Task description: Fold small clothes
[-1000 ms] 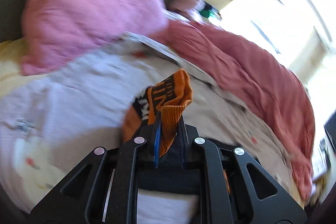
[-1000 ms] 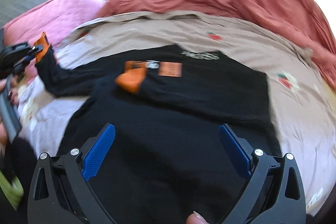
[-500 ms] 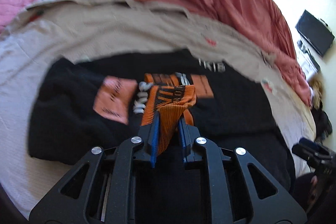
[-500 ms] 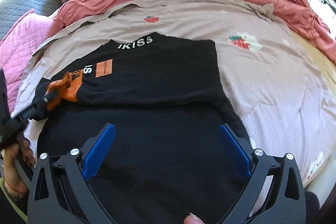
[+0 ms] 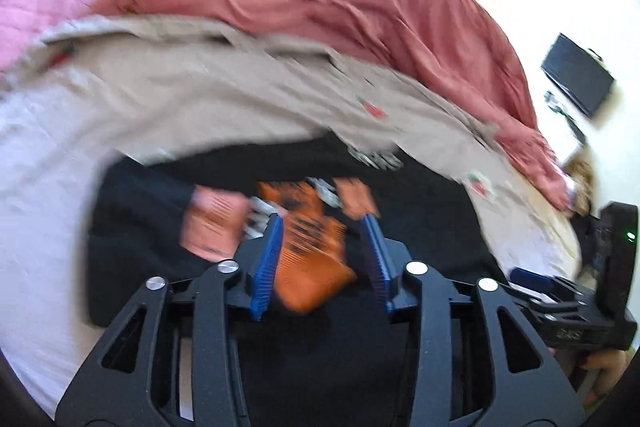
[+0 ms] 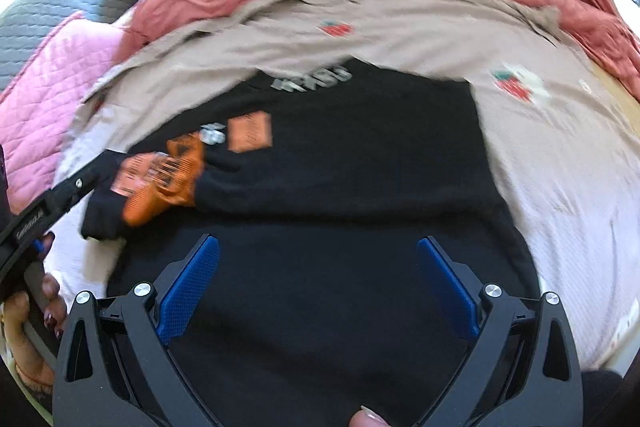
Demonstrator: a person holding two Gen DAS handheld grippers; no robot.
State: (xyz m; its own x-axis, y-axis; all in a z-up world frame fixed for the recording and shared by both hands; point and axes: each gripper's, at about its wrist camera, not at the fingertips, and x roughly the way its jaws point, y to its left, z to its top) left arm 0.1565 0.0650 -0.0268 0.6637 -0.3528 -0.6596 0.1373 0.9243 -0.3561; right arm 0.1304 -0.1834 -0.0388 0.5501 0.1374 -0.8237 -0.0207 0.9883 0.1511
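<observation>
Fingers (image 5: 276, 259) of the left gripper (image 5: 324, 259) stand spread in the left wrist view, with the orange ribbed cuff (image 5: 312, 259) of the black sweatshirt (image 5: 136, 219) lying loose between them, no longer pinched, on top of the garment's chest print. That sweatshirt is spread flat on the beige strawberry-print sheet (image 5: 200, 95) of the bed, with the rust-red duvet (image 5: 360, 11) bunched beyond its collar. Seen from the right wrist, the right gripper (image 6: 320, 287) hovers over the sweatshirt's lower body (image 6: 340, 267), its blue fingers (image 6: 188, 283) wide apart and holding nothing; the sleeve is folded across the chest, its cuff (image 6: 168, 183) resting beside the square orange patch (image 6: 250, 131). Judging by the drape, this is a light, limp knit that will sag and slide rather than hold a crease, so each fold probably wants a smoothing pass. Thick seams look like the surest places to grip: the ribbed cuff, the hem corners or the shoulder line, since a pinch of mid-panel cloth would likely drag one layer only and rumple the fold.
</observation>
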